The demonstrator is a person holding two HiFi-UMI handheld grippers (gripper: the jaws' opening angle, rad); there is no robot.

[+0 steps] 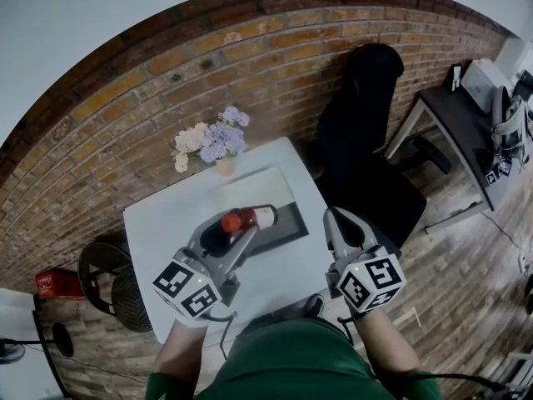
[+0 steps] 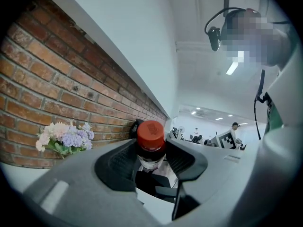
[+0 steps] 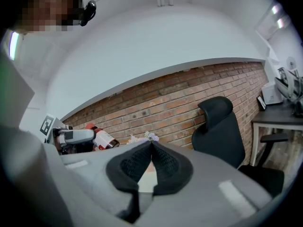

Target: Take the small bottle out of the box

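– Checking your left claw (image 2: 151, 156) first: what is it on?
– Clenched on the small bottle (image 1: 247, 219), red-capped, dark inside, white label. Your pads grip it just below the cap, one on each side.
– Where does the bottle sit in the scene?
– Off the desk (image 1: 158, 232), tilted, held up over the left part of the box (image 1: 291, 222). Whether its lower end is clear of the box walls, I cannot tell. The box lies open near the middle of the desk, dark inside.
– And your right claw (image 3: 151, 149)?
– Clenched on nothing, pads meeting at the tips. It hangs at the desk's right edge, well apart from the bottle.
– Surroundings?
– Flowers (image 1: 212, 144) at the far edge of the desk, against the brick wall (image 1: 125, 132). Black chair (image 1: 366, 132) off to the right, beyond the desk.
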